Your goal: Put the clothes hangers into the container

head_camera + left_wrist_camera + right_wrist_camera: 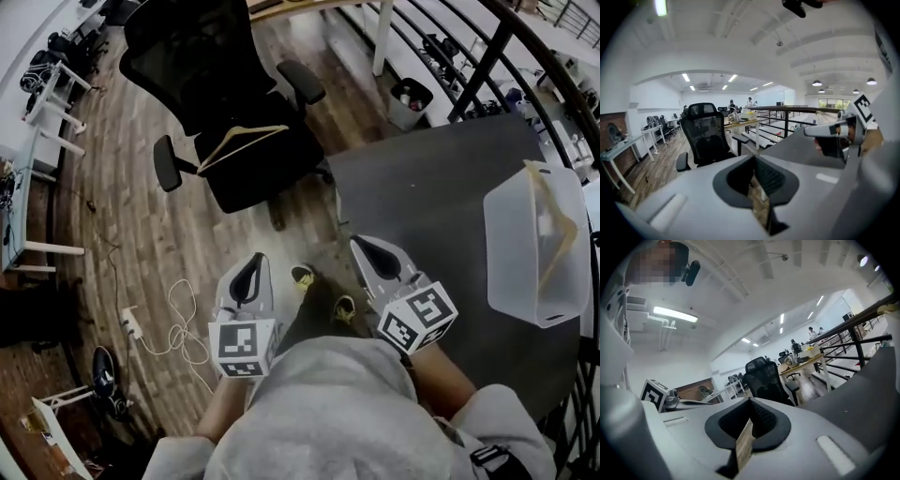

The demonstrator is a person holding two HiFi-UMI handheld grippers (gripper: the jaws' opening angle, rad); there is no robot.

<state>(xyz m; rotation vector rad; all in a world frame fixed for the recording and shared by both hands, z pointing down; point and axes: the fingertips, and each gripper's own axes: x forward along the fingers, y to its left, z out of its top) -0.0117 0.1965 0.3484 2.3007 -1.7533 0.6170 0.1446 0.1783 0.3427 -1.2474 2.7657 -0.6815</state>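
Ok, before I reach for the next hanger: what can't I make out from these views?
- Pale wooden hanger on the black mesh office chair: clear only in the head view, where its hook is too small to read. In both gripper views it doesn't show on the dark, distant seat.
- Second wooden hanger in the translucent plastic container: in the head view the frosted walls blur its lower end, so how it rests inside can't be told.

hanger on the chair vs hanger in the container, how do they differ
The chair hanger lies flat on the black office chair seat, fully exposed. The container hanger sits inside the translucent container on the table, partly veiled by its wall. Both are pale; neither is held.
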